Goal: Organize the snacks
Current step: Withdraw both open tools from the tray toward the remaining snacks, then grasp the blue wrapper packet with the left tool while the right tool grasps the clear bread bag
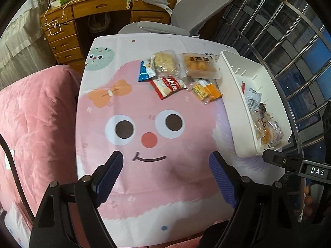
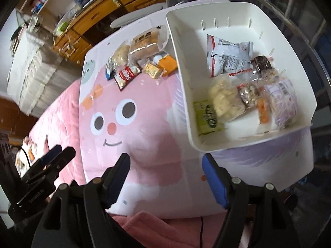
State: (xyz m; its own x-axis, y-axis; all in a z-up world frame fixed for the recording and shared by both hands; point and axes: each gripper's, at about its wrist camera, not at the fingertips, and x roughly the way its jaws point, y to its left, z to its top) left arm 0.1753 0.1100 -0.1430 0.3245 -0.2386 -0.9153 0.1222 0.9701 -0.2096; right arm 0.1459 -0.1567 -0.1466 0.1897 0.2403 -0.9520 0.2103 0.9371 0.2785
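Plainly, both tools stood wide open and held nothing. The left tool hovered low over the near part of the desk, whose cover showed a pink cartoon face, its blue pads spread to either side of the printed smile. The right tool hung over the near edge of the same desk, jaws equally far apart, with the front corner of the white bin just ahead of its right finger.

Well ahead of the left tool, at the far end of the desk, lay the loose snacks in a small cluster: a red-and-white packet nearest, a blue-and-white packet to its left, a clear-wrapped pastry behind it, a wrapped bread with an orange label further right, and two small yellow and orange packets just beside the bin's long wall.

Ahead and to the right of the right tool, the bin held several snacks: a silver-grey packet toward its far end, a dark brown bar, a pale puffed snack, a green packet against the near left wall, and a lilac packet by the right wall.

To the left of the desk, a pink quilt lay on the bed.
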